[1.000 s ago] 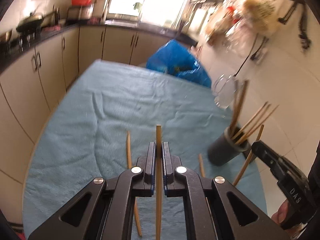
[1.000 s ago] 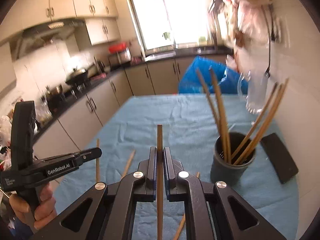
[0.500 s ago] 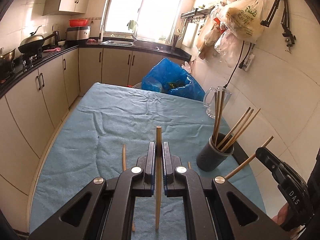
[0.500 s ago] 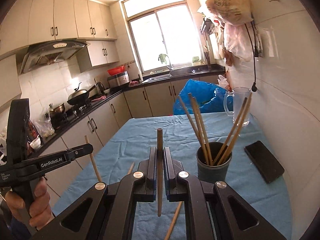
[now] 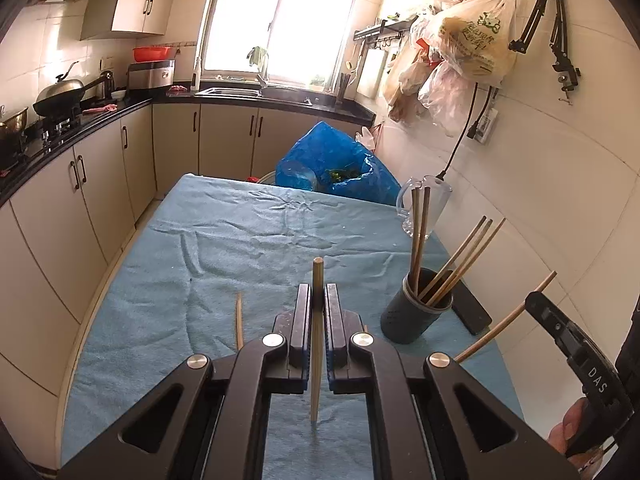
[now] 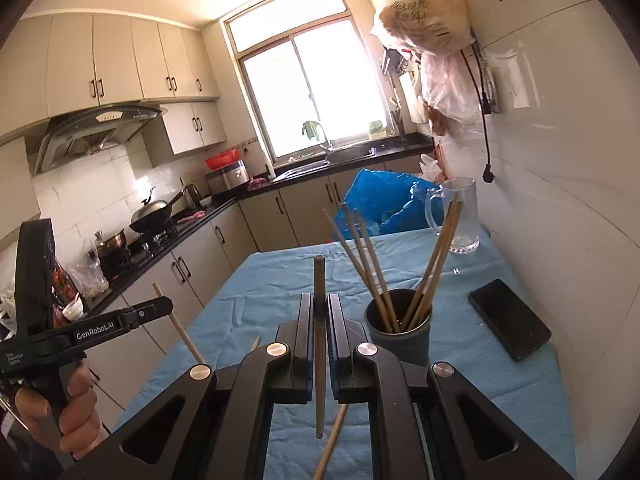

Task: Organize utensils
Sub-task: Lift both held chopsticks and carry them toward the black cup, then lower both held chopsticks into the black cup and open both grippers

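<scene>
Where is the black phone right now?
The black phone lies flat on the blue cloth, just right of the dark chopstick cup in the right wrist view, near the white wall.

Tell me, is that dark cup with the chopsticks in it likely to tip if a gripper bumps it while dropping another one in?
Possibly. The dark cup is narrow, and its chopsticks stand well above the rim and lean outward, so a knock on them could lever it. It also sits on a wrinkled blue cloth, probably an uneven footing.

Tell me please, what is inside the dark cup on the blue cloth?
Inside the dark cup stand several wooden chopsticks, leaning outward in two groups. Their lower ends and the cup's bottom are hidden by its wall, so anything else inside cannot be seen.
</scene>
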Demonstrator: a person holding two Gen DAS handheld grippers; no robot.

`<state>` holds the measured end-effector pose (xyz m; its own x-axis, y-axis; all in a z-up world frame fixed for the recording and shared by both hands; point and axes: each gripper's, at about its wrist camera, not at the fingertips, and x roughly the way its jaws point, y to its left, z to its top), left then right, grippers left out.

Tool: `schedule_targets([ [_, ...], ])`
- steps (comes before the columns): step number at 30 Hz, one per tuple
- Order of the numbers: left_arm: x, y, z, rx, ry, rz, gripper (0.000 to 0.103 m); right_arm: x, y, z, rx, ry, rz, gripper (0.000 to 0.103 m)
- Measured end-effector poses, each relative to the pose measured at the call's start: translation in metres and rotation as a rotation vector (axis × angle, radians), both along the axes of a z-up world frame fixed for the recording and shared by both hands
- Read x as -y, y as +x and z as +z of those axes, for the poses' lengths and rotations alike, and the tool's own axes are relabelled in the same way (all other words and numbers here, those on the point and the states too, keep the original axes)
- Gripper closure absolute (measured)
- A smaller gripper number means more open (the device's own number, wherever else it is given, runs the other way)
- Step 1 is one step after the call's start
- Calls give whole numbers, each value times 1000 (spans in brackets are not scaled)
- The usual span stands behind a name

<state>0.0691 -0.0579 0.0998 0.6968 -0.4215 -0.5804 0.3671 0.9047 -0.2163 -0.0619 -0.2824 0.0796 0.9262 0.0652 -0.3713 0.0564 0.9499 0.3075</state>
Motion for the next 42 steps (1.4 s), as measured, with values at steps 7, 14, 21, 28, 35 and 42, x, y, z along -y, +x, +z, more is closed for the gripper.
schedule_targets([
  [7,6,-4,4,7,6,-13,98,11,-12,7,22,10,-30,96],
  [14,11,-8,8,10,10,-26,98,22,-21,9,33,27,-56,96],
  [21,14,-11,10,12,14,-33,98,31,-28,10,40,40,-79,96],
  [28,23,-14,14,14,16,-49,98,37,-35,12,51,54,-103,96],
  [35,30,-14,16,15,17,-68,98,45,-40,12,54,71,-118,96],
  [42,38,-14,20,18,17,-82,98,49,-44,11,54,80,-131,96],
])
